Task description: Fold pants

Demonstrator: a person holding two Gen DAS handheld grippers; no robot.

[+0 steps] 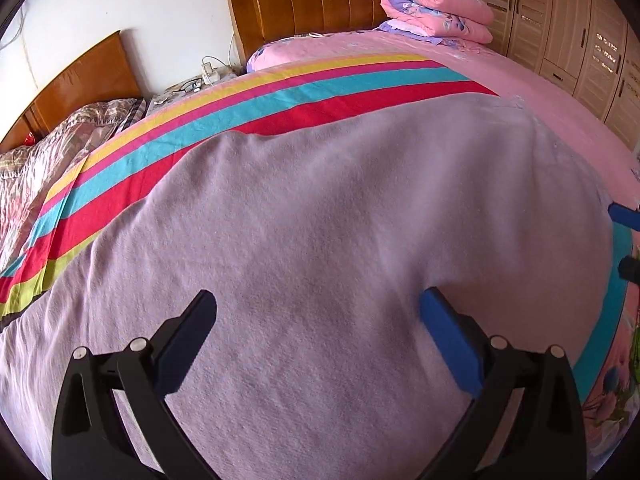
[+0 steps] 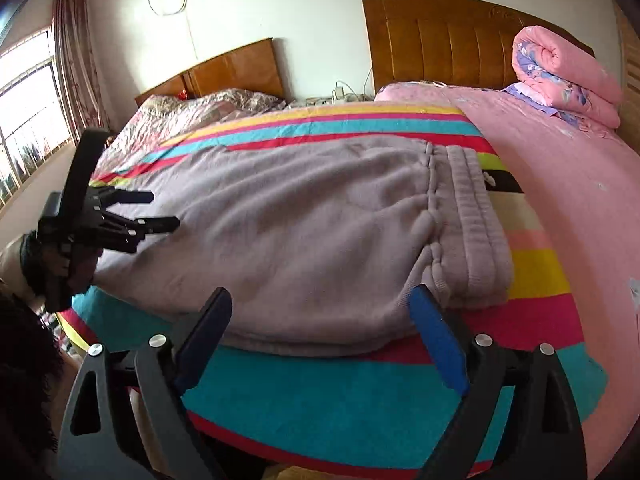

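Note:
Lilac-grey fleece pants (image 2: 300, 220) lie flat across a striped blanket (image 2: 320, 392) on the bed, with the ribbed waistband (image 2: 472, 220) to the right. My right gripper (image 2: 320, 296) stands open at the pants' near edge, with nothing between its blue pads. In the left wrist view the pants (image 1: 320, 220) fill the frame. My left gripper (image 1: 318, 300) hangs open just above the cloth and grips nothing. The right wrist view shows the left gripper (image 2: 165, 210) over the pants' left end. The right gripper's (image 1: 622, 240) tips peek in at the left wrist view's right edge.
A pink sheet (image 2: 560, 184) covers the bed's right side, with a rolled pink quilt (image 2: 568, 76) by the wooden headboard (image 2: 440, 40). A second bed (image 2: 192, 116) and a window (image 2: 24, 120) lie to the left. Wardrobe doors (image 1: 560, 20) stand at the right.

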